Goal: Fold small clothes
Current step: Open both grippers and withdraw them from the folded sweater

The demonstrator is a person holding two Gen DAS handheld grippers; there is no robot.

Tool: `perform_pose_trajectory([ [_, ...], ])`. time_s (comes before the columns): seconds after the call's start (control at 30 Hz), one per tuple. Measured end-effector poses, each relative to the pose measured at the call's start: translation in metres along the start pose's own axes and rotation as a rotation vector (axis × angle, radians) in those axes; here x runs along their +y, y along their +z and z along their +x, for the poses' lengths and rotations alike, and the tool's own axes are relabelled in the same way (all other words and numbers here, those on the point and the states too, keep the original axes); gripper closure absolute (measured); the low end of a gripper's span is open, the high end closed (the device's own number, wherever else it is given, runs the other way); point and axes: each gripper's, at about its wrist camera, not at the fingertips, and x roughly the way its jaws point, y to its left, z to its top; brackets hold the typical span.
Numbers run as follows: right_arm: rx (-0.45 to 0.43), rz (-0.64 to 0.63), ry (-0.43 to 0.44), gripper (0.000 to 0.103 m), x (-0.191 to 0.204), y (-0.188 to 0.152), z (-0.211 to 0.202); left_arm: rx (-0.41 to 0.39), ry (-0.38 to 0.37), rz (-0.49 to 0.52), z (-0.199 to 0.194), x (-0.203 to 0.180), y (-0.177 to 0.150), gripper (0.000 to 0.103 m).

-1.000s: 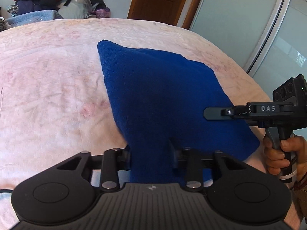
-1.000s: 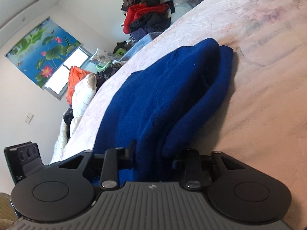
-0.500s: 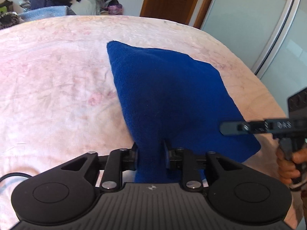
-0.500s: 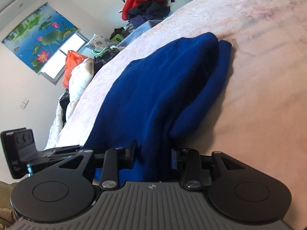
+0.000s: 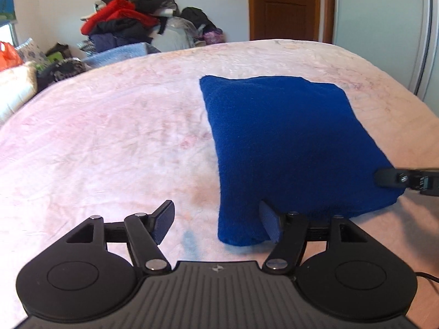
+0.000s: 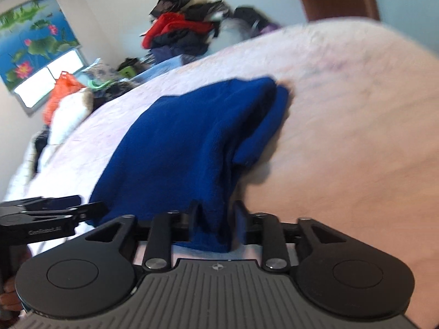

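Observation:
A folded dark blue knit garment (image 5: pixel 290 142) lies on the pink bed cover (image 5: pixel 109 142). My left gripper (image 5: pixel 216 220) is open at the garment's near left corner, with the corner lying between its fingers and against the right one. In the right wrist view the same garment (image 6: pixel 186 142) lies in folded layers. My right gripper (image 6: pixel 216 222) is shut on its near corner. The right gripper also shows in the left wrist view (image 5: pixel 406 179) at the garment's near right corner. The left gripper shows in the right wrist view (image 6: pixel 55 209).
A pile of red and dark clothes (image 5: pixel 129 22) sits beyond the bed's far edge. Pillows and an orange bag (image 5: pixel 8 54) lie at the far left. A wooden door (image 5: pixel 285 5) and a sliding wardrobe (image 5: pixel 384 27) stand behind the bed.
My left gripper has opened and let go of the garment's corner, which now rests on the bed. My right gripper stays shut on its corner. Both views have swung toward the room's left.

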Motion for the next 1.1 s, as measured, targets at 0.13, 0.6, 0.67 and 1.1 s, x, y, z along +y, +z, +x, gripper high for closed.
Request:
perform_pose_trajectory([
  [0.13,-0.018,-0.093,-0.023,0.025,0.023,-0.01,-0.014,-0.007,0.041,0.013,-0.009,-0.007,-0.006,0.032],
  [0.6,0.025,-0.141,-0.106,0.004,0.057,-0.036,-0.019,0.088,0.057,-0.074,-0.017,0.0,-0.031,0.026],
  [0.67,0.024,-0.149,-0.106,0.003,0.062,-0.037,-0.02,0.089,0.058,-0.086,-0.019,0.002,-0.033,0.026],
  [1.1,0.055,-0.169,-0.226,0.001,0.068,-0.054,0.003,0.008,0.07,-0.128,-0.013,0.012,-0.051,0.011],
])
